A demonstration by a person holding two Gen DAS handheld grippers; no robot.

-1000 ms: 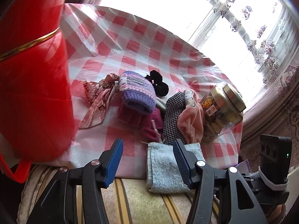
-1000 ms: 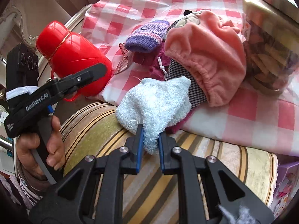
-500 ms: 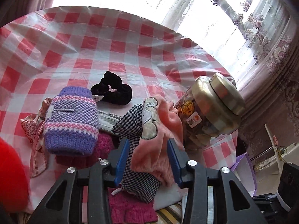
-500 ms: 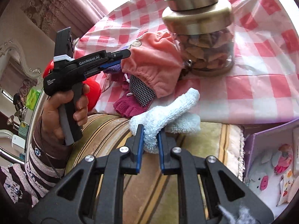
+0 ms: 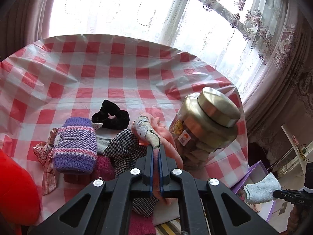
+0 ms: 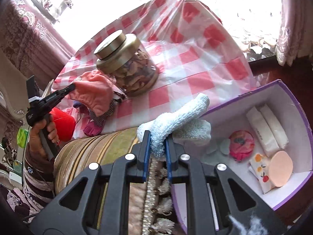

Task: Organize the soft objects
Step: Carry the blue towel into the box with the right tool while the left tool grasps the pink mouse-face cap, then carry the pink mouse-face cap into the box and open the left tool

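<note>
Only the right wrist view looks into the purple box [image 6: 293,105], where two white packets [image 6: 267,128], one pink round thing [image 6: 241,145], one peach disc [image 6: 280,168] and one fruit-print cloth [image 6: 259,168] lie. The right gripper [image 6: 158,146] is clamped narrow on the pale blue towel [image 6: 176,123], which hangs over the box's near wall. Only the left wrist view shows the far side of the checked tablecloth [image 5: 117,72] with one black scrunchie [image 5: 111,115] and one purple knitted pouch [image 5: 75,146]. There the left gripper [image 5: 155,156] is pinched tight on the pink cloth [image 5: 168,137], beside one checked cloth [image 5: 125,146] and touching the pile. One gold-lidded jar [image 5: 207,129] stands just beside the pile; both views show it.
</note>
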